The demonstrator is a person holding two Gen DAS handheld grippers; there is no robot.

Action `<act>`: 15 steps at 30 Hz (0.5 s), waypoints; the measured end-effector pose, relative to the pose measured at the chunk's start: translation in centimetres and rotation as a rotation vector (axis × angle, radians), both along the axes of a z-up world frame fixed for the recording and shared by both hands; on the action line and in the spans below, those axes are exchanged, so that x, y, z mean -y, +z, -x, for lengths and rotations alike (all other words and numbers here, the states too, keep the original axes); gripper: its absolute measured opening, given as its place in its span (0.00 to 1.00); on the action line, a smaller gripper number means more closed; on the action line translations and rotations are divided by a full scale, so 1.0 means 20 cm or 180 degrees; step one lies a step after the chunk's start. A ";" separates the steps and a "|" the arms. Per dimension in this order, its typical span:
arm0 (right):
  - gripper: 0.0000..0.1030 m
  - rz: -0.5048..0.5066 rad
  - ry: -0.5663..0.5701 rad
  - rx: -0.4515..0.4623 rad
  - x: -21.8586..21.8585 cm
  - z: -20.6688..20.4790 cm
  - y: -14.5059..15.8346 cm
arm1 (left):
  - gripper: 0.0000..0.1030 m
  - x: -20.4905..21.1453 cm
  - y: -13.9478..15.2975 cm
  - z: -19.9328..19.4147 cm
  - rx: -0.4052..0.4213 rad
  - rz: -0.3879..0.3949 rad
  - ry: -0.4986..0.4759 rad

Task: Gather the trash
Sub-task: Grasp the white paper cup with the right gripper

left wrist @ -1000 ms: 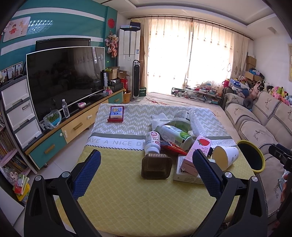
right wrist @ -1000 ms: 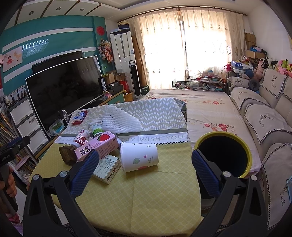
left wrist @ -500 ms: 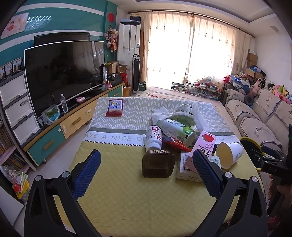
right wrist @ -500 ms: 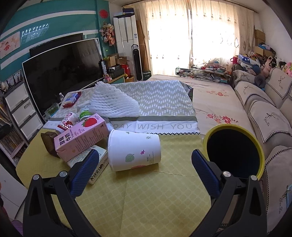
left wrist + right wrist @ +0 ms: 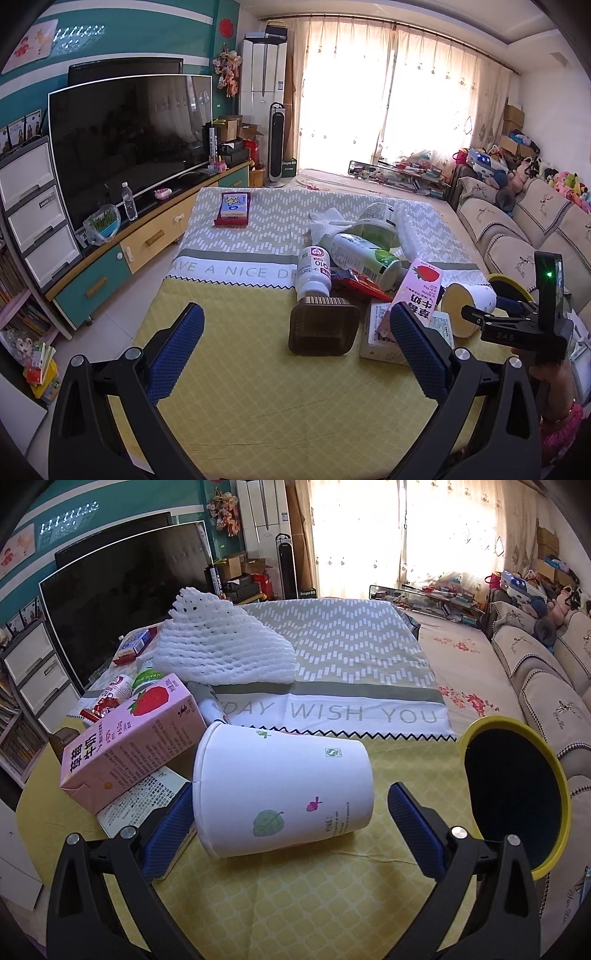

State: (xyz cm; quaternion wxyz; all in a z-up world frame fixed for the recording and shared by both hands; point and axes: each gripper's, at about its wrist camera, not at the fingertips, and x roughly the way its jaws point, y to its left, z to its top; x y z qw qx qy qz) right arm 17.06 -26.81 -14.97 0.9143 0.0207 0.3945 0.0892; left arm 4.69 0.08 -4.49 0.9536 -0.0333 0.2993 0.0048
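Observation:
A white paper cup lies on its side on the yellow tablecloth. My right gripper is open and low, with one finger at each end of the cup. Left of the cup, a pink strawberry milk carton rests on a flat printed box. A bin with a yellow rim stands open just right of the table. My left gripper hangs open over bare cloth, short of a brown plastic tray, a white bottle and a green-and-white can.
White foam netting lies behind the carton. A red tissue pack sits at the far left of the table. A television on a low cabinet runs along the left, and a sofa along the right. A hand holds the right gripper.
My right gripper has moved forward and down, so the paper cup now lies between its fingers. My left gripper has edged slightly closer to the pile.

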 end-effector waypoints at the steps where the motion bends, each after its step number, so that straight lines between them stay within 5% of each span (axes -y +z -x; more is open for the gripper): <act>1: 0.94 -0.0005 0.0008 -0.0014 0.00 -0.01 0.00 | 0.96 0.00 0.00 0.00 -0.0002 -0.0001 -0.0002; 5: 0.92 -0.0035 0.0044 -0.0053 0.00 -0.03 -0.02 | 0.96 0.01 -0.01 0.00 -0.0003 -0.0008 -0.0013; 6: 0.80 -0.0066 0.0052 -0.0056 0.00 -0.03 -0.02 | 0.96 0.01 -0.01 0.00 -0.0005 -0.0008 -0.0011; 15: 0.79 -0.0269 -0.0017 0.0133 0.11 0.08 0.09 | 0.96 0.02 -0.02 -0.01 -0.0016 -0.0020 -0.0036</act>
